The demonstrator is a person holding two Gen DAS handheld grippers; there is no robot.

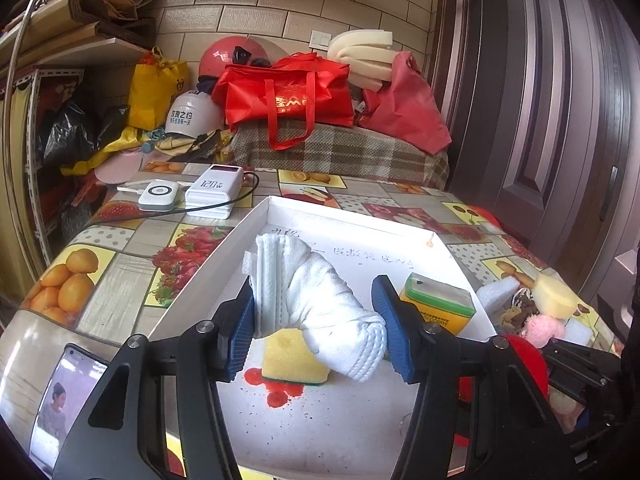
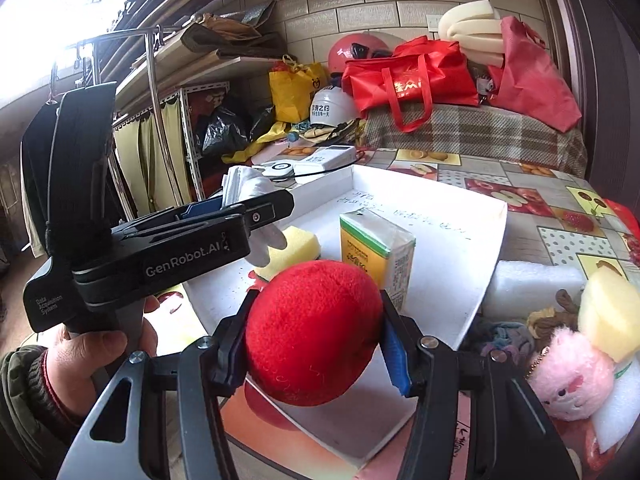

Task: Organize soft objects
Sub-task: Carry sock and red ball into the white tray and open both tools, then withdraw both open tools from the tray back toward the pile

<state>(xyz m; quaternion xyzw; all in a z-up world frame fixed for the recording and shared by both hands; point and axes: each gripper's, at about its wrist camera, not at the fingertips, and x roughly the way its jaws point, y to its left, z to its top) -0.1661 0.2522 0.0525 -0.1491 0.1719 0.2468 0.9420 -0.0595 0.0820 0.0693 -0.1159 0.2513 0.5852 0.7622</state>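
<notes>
Both of your loads already hang over the white tray (image 1: pixel 280 210), so what matters now is where each sits against the bare floor left in it. Your left gripper (image 1: pixel 316 320) is clamped on the white folded cloth (image 1: pixel 316 300); its long axis runs across the jaws, slanting from far left down to near right, and its near end droops just above the yellow sponge (image 1: pixel 290 354) lying on the tray's near left part. Seen from the right wrist, your right gripper (image 2: pixel 314 340) has its jaws pressed into the sides of the red plush ball (image 2: pixel 314 334), which hovers over the tray's near edge, with the green-and-yellow carton (image 2: pixel 376 254) standing just beyond it and the sponge to its far left. The ball is round, so it needs no turning; the cloth does. By my reading, the free space lies far and to the right of the carton, nearer your right hand. The remaining soft things, the pink plush toy (image 2: pixel 568 376) among them, wait outside the tray on the right.
</notes>
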